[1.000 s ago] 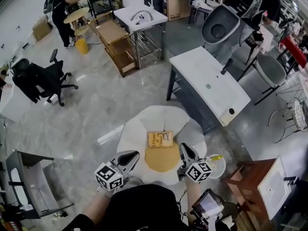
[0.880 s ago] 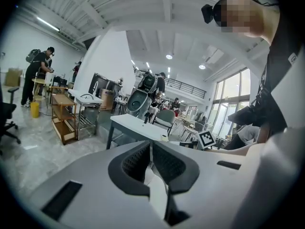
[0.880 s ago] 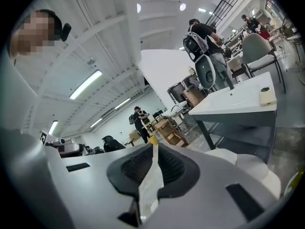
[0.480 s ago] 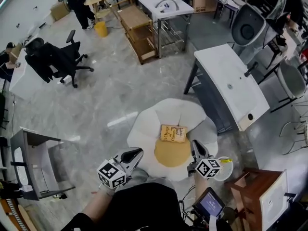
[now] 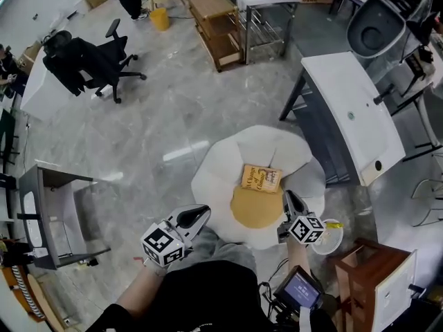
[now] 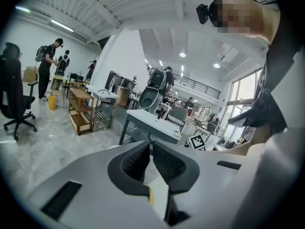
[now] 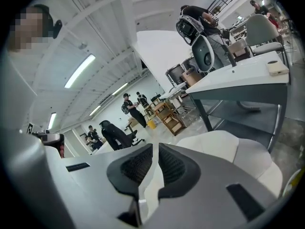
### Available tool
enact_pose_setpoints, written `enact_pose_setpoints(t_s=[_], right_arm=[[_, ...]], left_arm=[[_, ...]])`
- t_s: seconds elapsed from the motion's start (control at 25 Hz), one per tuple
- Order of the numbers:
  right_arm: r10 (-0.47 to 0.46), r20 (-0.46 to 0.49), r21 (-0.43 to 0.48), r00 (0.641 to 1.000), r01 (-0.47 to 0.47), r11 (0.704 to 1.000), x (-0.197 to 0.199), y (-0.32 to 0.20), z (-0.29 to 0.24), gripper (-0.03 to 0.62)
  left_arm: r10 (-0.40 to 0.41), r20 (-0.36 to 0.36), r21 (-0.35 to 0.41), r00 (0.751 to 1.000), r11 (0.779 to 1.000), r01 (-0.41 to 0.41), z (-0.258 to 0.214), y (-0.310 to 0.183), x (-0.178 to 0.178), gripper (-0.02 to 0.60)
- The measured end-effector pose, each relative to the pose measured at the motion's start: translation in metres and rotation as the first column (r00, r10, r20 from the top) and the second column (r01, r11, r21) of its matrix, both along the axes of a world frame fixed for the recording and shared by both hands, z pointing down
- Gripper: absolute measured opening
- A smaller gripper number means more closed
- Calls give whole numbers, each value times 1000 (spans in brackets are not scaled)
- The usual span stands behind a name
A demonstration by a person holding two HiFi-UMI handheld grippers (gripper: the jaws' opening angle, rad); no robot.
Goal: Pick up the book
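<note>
Both jaw pairs are seen clenched on nothing; the left gripper (image 5: 199,214) and right gripper (image 5: 288,199) are held short of the book (image 5: 261,178) on the table (image 5: 214,178).

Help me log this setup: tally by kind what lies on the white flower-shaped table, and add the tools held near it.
book: 1
round mat: 1
tools: 2 (left tool, right tool)
Total: 4
</note>
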State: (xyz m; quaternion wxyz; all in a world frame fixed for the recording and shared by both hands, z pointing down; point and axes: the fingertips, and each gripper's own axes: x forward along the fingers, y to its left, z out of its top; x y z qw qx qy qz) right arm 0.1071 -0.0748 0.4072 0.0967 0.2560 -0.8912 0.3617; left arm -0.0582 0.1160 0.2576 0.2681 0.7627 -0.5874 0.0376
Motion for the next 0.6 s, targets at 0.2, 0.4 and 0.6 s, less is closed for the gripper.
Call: enact_pose_setpoints(t_s=[0.2,0.4,0.6], right_arm=[[4,-15,-36,1000,-5,999,-5,-1,33,32],[-10,-42,-53,999,8,999,-18,-6,73,34],[-30,-66,-100,997,23,995,-26,-10,127,52]], left_arm=[[-32,-5,-11,999,999,32,13,8,-7,15],[-56,-6,-33,998,998,56,41,12,-15,15],[-85,-19,-69,996,994,84,77,14,-16,15]])
